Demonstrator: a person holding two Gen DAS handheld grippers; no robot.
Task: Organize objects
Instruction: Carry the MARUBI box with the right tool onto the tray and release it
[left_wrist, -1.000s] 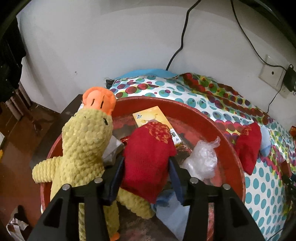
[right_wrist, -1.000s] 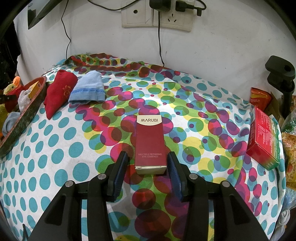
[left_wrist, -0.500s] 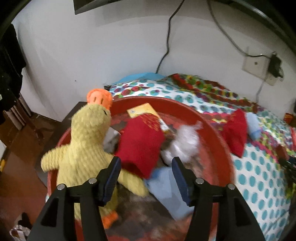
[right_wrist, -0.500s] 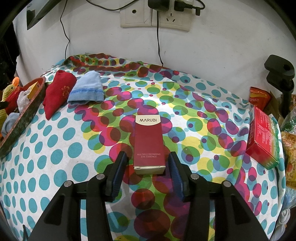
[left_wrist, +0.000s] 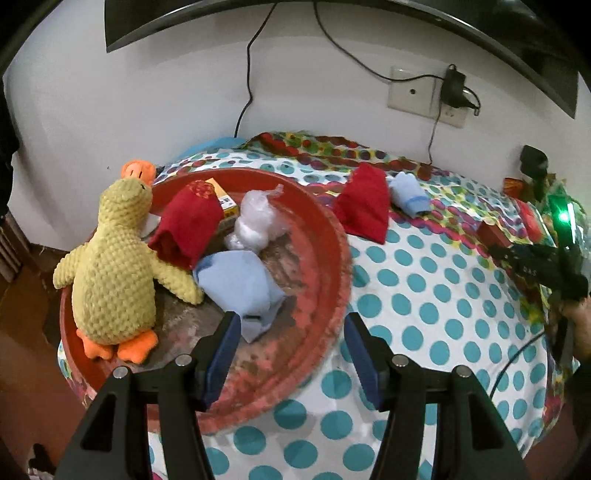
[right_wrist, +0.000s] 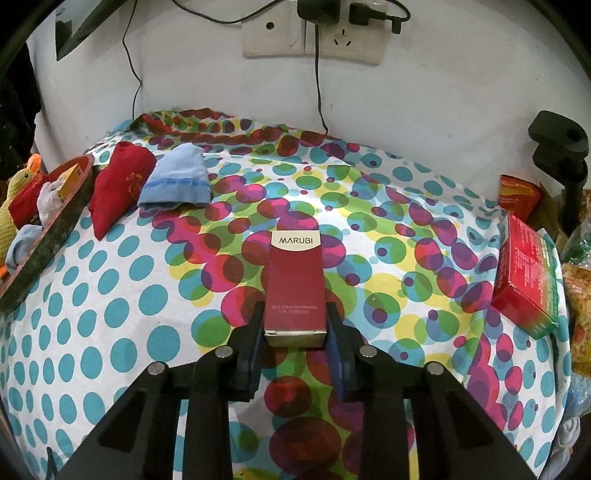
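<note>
A round red tray (left_wrist: 332, 258) holds a yellow plush duck (left_wrist: 114, 258), a red sock (left_wrist: 188, 225), a light blue cloth (left_wrist: 240, 284), a crumpled clear bag (left_wrist: 255, 221) and a yellow box (left_wrist: 223, 195). My left gripper (left_wrist: 288, 347) is open and empty above the tray's near rim. A second red sock (right_wrist: 118, 188) and a blue sock (right_wrist: 177, 181) lie on the dotted cloth beside the tray (right_wrist: 51, 229). My right gripper (right_wrist: 295, 332) is shut on the dark red MARUBI box (right_wrist: 295, 280), which lies on the cloth.
A red and green box (right_wrist: 524, 280) lies at the table's right edge, with snack packets (right_wrist: 517, 190) and a black stand (right_wrist: 561, 147) behind it. Wall sockets with cables (right_wrist: 314, 33) sit above the table's back edge. The floor drops off left of the tray.
My left gripper let go of the red sock in the tray, opened and pulled back and up. My right gripper's jaws closed onto the sides of the MARUBI box.
</note>
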